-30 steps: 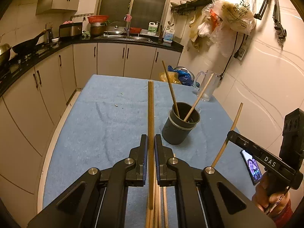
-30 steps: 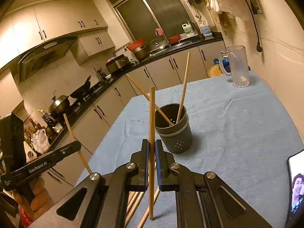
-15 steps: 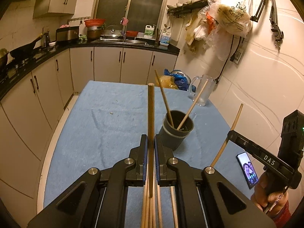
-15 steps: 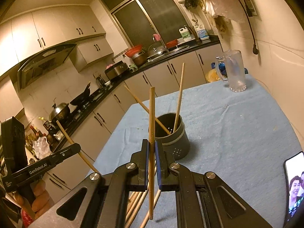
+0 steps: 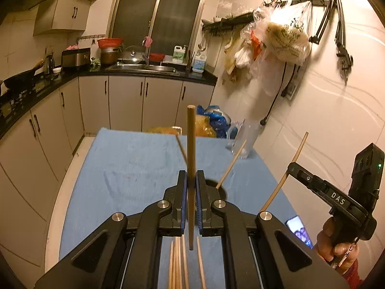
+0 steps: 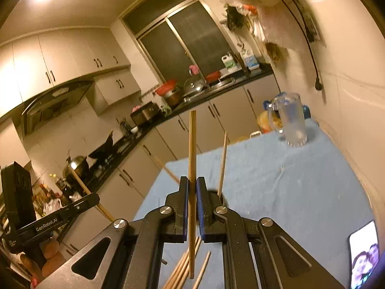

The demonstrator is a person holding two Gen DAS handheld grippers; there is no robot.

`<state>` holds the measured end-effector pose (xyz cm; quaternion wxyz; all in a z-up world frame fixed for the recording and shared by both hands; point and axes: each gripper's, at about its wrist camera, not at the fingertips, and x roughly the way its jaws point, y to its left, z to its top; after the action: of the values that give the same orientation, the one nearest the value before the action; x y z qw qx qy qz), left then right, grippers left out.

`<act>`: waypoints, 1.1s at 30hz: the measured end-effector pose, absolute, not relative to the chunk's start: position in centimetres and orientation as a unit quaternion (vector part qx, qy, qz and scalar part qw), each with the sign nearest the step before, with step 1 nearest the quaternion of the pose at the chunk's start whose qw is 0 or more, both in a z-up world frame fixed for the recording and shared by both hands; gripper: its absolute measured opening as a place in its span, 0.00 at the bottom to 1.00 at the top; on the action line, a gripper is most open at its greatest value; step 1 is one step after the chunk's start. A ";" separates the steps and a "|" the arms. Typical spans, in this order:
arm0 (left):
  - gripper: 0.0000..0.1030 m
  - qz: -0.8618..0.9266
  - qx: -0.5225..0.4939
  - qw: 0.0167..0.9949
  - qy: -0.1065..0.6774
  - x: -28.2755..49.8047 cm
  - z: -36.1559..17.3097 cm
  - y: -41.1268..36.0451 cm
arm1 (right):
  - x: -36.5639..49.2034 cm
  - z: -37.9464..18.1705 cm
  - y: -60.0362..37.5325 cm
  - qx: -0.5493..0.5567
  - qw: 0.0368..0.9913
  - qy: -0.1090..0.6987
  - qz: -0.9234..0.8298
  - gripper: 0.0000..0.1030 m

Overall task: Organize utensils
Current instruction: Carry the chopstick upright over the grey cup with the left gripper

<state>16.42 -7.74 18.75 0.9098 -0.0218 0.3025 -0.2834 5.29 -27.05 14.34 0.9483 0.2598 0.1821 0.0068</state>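
L gripper [image 5: 190, 187] clamps 1 chopstick [image 5: 191, 144]; R gripper [image 6: 192, 190] clamps 1 stick [image 6: 192, 149]. Holder [image 5: 222, 190]: 2 sticks. Approx. 5 loose on cloth [image 5: 132, 168].

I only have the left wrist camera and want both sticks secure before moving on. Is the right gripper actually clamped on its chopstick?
Observer: Yes; in its own camera the right gripper is shut on the right chopstick, which stands upright between the pads.
Operator: Is its lower end free?
Observer: It shows below the jaws, over loose chopsticks lying on the blue cloth; contact I cannot judge.
Operator: How does my stick look from there?
Observer: The left chopstick leans through the left gripper, at that view's lower left.
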 end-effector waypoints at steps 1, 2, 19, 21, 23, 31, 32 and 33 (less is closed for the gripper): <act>0.06 -0.283 -0.025 0.910 0.301 16.9 19.2 -8.0 | 5.5 14.7 -27.3 0.261 0.949 0.178 0.004 0.07; 0.06 -0.284 -0.028 0.910 0.301 17.2 19.5 -8.1 | 5.7 15.0 -27.5 0.261 0.949 0.174 0.002 0.07; 0.06 -0.287 -0.100 0.906 0.295 23.5 20.4 -10.2 | 10.9 17.3 -30.0 0.270 0.952 0.133 -0.053 0.07; 0.06 -0.286 -0.104 0.903 0.302 24.0 19.5 -10.5 | 11.8 16.6 -30.1 0.271 0.951 0.140 -0.055 0.07; 0.06 -0.288 -0.105 0.900 0.311 24.4 18.7 -10.9 | 12.3 15.9 -30.1 0.272 0.949 0.148 -0.057 0.07; 0.06 -0.290 -0.081 0.890 0.342 25.4 15.2 -12.6 | 14.2 12.4 -29.8 0.273 0.941 0.191 -0.059 0.07; 0.06 -0.291 -0.078 0.889 0.345 25.4 14.8 -12.7 | 14.4 12.0 -29.7 0.272 0.941 0.195 -0.058 0.07; 0.06 -0.291 -0.075 0.888 0.347 25.3 14.5 -12.8 | 14.5 11.5 -29.6 0.271 0.940 0.201 -0.057 0.07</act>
<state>25.31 -12.81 14.45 0.8882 -0.0748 0.3473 -0.2913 14.51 -29.57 11.55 0.9395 0.2712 0.2013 -0.0570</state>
